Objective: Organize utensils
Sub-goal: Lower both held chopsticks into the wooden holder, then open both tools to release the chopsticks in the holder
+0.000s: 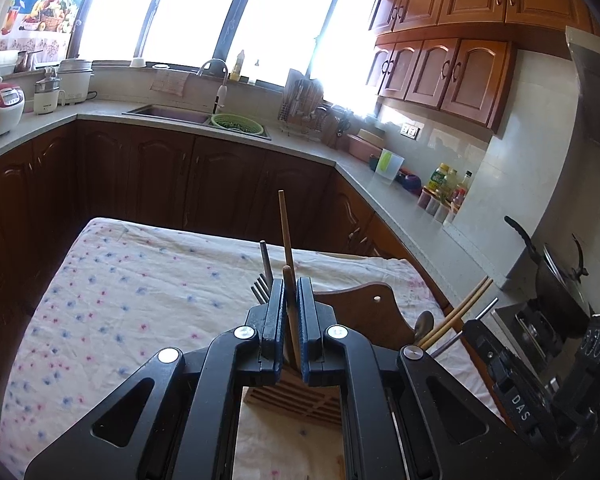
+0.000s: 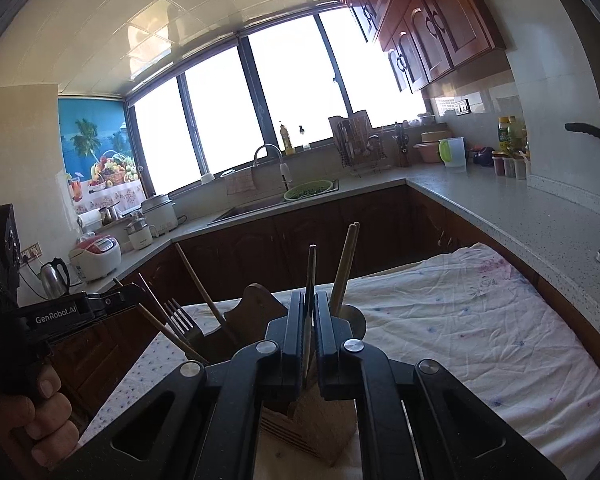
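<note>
A wooden utensil holder stands on the floral cloth; it also shows in the right wrist view. My left gripper is shut on a wooden chopstick that stands upright over the holder. A metal fork sticks up just left of it. My right gripper is shut on a thin metal utensil handle above the holder. Wooden chopsticks and a spoon bowl stand behind it. A fork and more chopsticks stand at the left.
The table under the floral cloth sits in a U-shaped kitchen. A counter runs along the right, with bottles and jars. A sink with a green colander is at the back. A wok stands on the stove at the right.
</note>
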Demonstrator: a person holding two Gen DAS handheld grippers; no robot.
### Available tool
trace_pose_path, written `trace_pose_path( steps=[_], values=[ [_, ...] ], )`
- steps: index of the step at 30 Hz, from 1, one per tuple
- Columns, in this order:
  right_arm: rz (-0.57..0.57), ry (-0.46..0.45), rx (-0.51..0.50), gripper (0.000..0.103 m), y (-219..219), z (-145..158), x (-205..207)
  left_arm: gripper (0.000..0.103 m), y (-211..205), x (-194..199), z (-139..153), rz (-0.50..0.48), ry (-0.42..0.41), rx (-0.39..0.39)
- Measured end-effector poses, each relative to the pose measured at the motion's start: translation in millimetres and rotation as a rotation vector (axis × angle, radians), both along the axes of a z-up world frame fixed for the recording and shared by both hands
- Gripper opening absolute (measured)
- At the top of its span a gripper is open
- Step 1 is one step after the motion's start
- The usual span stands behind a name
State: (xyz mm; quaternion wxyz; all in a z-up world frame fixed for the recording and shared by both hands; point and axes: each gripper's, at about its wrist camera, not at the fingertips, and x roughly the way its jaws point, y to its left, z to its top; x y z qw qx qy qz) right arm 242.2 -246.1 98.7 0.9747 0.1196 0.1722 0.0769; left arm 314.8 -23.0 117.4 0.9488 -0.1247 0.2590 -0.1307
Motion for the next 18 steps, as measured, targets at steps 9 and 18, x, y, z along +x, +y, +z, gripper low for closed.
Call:
trace_pose_path(
  steps=[9,18],
  values=[
    [0.001,0.017,0.002,0.005,-1.2,2.8,0.8,0.006,5.8,2.4,-0.5,0.008,0.022,-0.011],
    [0.012,0.017,0.047,0.037,-8.1,7.9,-3.8,0.014,16.0,1.5,0.5,0.009,0.053,-0.048]
  ],
)
